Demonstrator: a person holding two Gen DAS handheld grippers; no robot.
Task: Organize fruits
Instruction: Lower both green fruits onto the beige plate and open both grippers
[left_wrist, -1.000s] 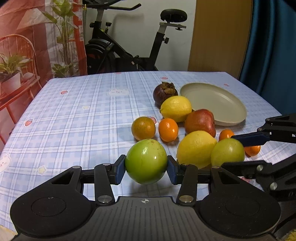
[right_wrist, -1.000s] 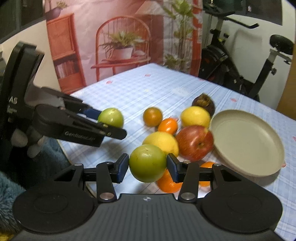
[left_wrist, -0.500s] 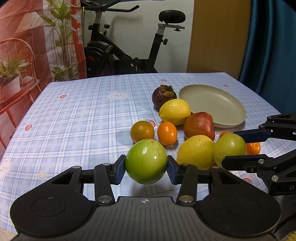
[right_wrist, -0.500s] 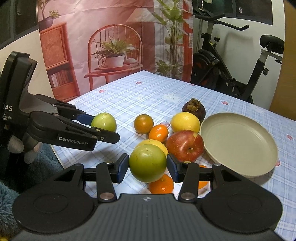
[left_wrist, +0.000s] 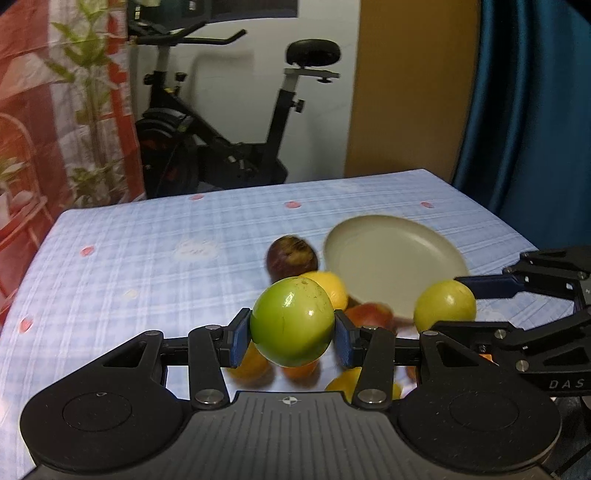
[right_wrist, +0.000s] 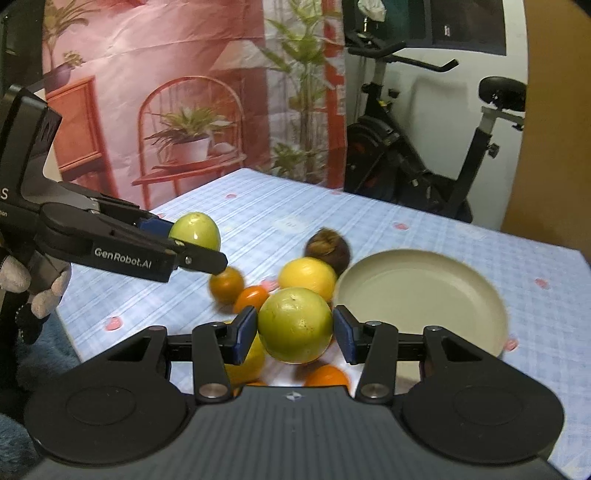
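Note:
My left gripper (left_wrist: 291, 338) is shut on a green apple (left_wrist: 291, 320) and holds it above the fruit pile. My right gripper (right_wrist: 294, 335) is shut on a second, yellower green apple (right_wrist: 294, 325), also lifted; it shows in the left wrist view (left_wrist: 444, 305). The left apple shows in the right wrist view (right_wrist: 195, 229). Below lie a lemon (right_wrist: 306, 275), a mangosteen (right_wrist: 328, 249), a dark orange (right_wrist: 226, 283), a small tangerine (right_wrist: 251, 297) and a red apple (left_wrist: 369, 314). The beige plate (right_wrist: 424, 295) holds nothing.
The table has a blue checked cloth (left_wrist: 147, 266). An exercise bike (left_wrist: 221, 140) stands behind the far edge. A blue curtain (left_wrist: 535, 110) hangs at the right. A printed backdrop (right_wrist: 184, 110) stands to the left.
Both grippers have risen and moved forward with their apples, toward the plate. The fruit on the cloth sits lower in both views and is blurred.

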